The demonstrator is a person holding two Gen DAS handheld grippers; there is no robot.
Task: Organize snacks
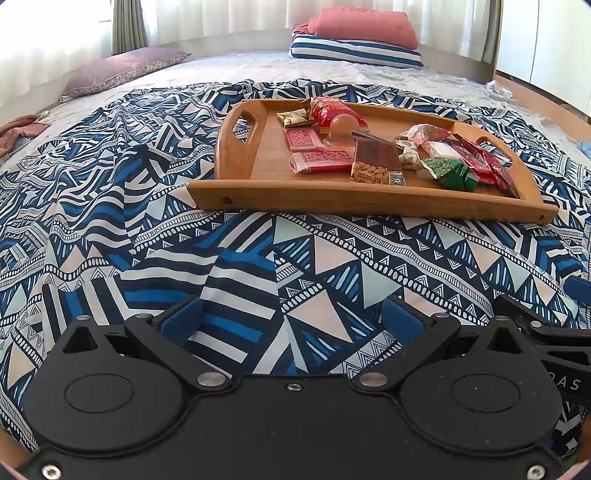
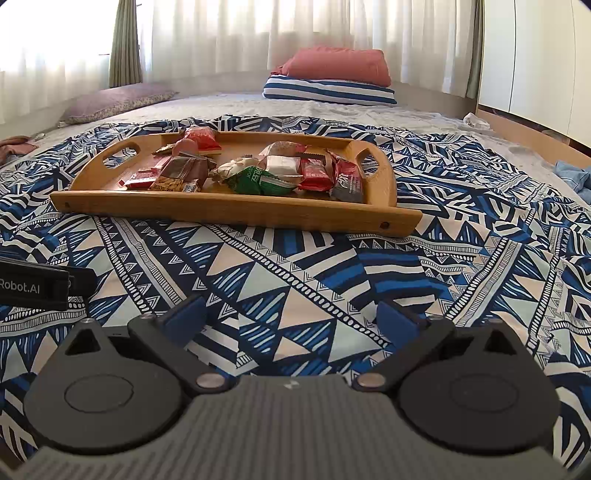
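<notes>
A wooden tray [image 1: 332, 195] [image 2: 229, 210] with cut-out handles lies on a blue patterned bedspread and holds several wrapped snacks. Among them are red packets [image 1: 319, 162], a brown nut packet [image 1: 376, 162] [image 2: 181, 175], a green packet [image 1: 452, 171] [image 2: 258, 181] and dark red bars [image 1: 487, 166] [image 2: 332, 175]. My left gripper [image 1: 291, 317] is open and empty, low over the bedspread well short of the tray. My right gripper [image 2: 291, 314] is likewise open and empty, also short of the tray. Part of the other gripper shows at the edge of each view.
The bedspread [image 1: 147, 229] is wrinkled on the left. Pillows [image 1: 362, 33] are stacked at the head of the bed, and a mauve pillow [image 1: 122, 68] lies at the left. Curtains hang behind. A wooden bed edge [image 2: 517, 129] and white wardrobe stand at the right.
</notes>
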